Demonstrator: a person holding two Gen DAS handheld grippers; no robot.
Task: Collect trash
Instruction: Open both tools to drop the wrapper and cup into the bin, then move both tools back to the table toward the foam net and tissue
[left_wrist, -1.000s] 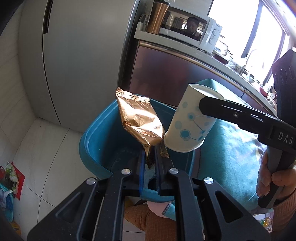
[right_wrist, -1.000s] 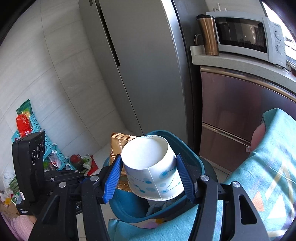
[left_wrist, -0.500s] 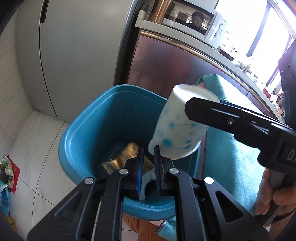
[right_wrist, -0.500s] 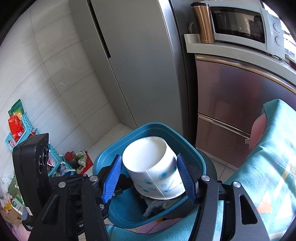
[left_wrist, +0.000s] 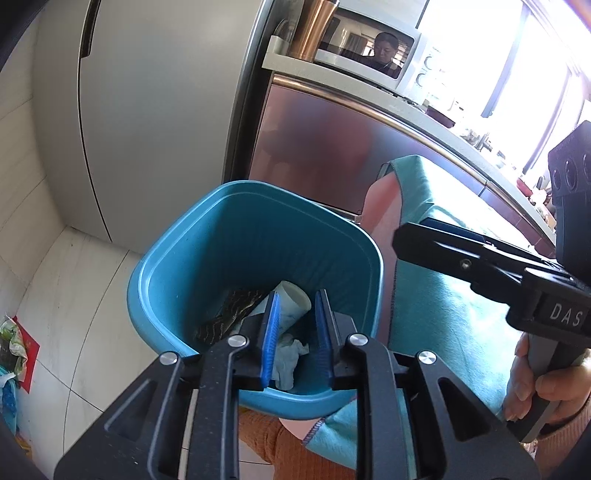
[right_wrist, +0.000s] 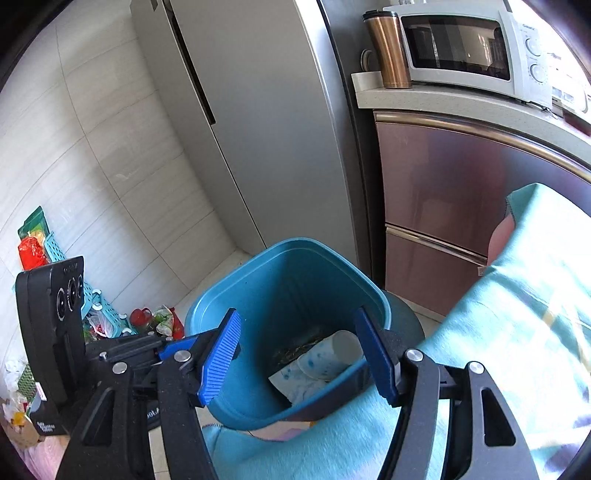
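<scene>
A blue bin (left_wrist: 177, 258) (right_wrist: 295, 266) stands on the floor below both grippers. Inside it lie a white paper cup with blue dots (left_wrist: 293, 301) (right_wrist: 328, 356) on its side, a gold wrapper (left_wrist: 231, 312) (right_wrist: 295, 350) and crumpled tissue (left_wrist: 290, 354). My left gripper (left_wrist: 295, 325) hovers over the bin's near rim, jaws opening, nothing between them. My right gripper (right_wrist: 301, 354) hangs over the bin with its jaws wide and opening, empty; the cup shows far below between them. In the left wrist view the right gripper's finger (left_wrist: 458, 254) reaches in from the right.
A grey fridge (right_wrist: 258, 122) and a brown cabinet (right_wrist: 461, 192) stand behind the bin, with a microwave (right_wrist: 465, 48) and copper tumbler (right_wrist: 388, 48) on top. A teal cloth (right_wrist: 517, 314) covers the surface at right. Bags and a basket (right_wrist: 107, 314) clutter the floor at left.
The gold wrapper left the left gripper and dropped into the bin. The cup fell out of the right gripper into the bin. Both pairs of jaws have spread wider.
</scene>
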